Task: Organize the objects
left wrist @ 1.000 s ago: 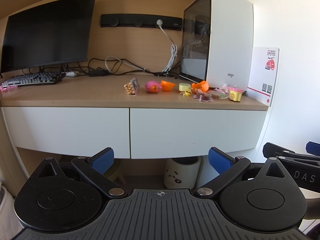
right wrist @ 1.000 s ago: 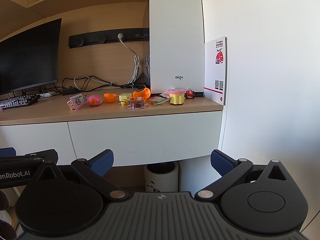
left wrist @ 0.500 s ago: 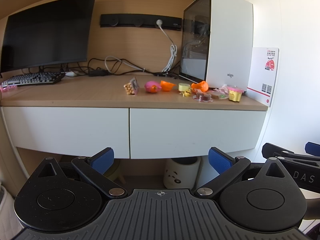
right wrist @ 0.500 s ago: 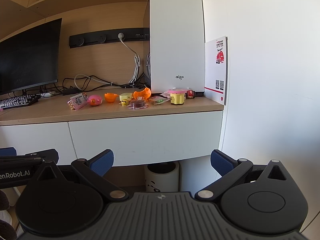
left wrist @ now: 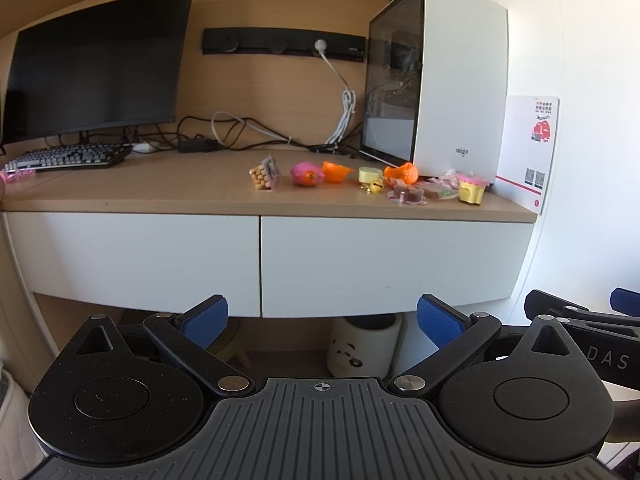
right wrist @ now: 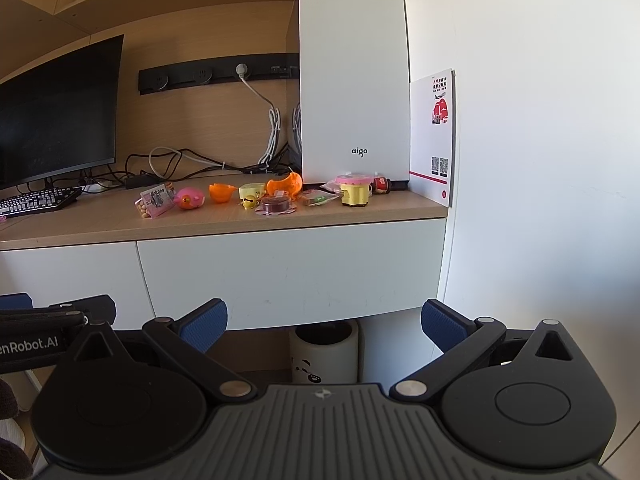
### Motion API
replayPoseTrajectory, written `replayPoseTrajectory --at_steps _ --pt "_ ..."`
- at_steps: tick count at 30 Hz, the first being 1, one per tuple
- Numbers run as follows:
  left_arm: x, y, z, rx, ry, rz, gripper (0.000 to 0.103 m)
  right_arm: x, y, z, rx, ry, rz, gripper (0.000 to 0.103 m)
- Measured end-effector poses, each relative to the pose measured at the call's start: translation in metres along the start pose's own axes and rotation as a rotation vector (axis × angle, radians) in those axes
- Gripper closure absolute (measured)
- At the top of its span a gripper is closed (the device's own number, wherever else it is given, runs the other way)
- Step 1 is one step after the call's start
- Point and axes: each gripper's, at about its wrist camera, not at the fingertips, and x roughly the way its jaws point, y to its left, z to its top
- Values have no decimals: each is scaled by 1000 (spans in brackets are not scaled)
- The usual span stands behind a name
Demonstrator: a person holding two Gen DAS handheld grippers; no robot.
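Almost nothing has shifted since the earlier frames. Both the left gripper (left wrist: 322, 322) and the right gripper (right wrist: 324, 322) are held wide apart and empty, well short of the desk (left wrist: 160, 188), where small toys (right wrist: 276, 196) are strewn beside the white computer case (right wrist: 356, 92).

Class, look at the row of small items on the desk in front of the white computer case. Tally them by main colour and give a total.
Orange: 2
Pink: 3
Yellow: 3
Brown with green: 1
Red: 1
Total: 10
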Motion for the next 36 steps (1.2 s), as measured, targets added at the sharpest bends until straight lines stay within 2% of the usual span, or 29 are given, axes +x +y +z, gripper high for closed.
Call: replayPoseTrajectory --at_steps 27,36 --pt "-2 -3 -1 -5 4 12 0 -1 -2 -2 8 2 -7 0" --pt "0 -4 -2 -20 -50 -50 2 -1 -6 -2 14 -2 -14 0"
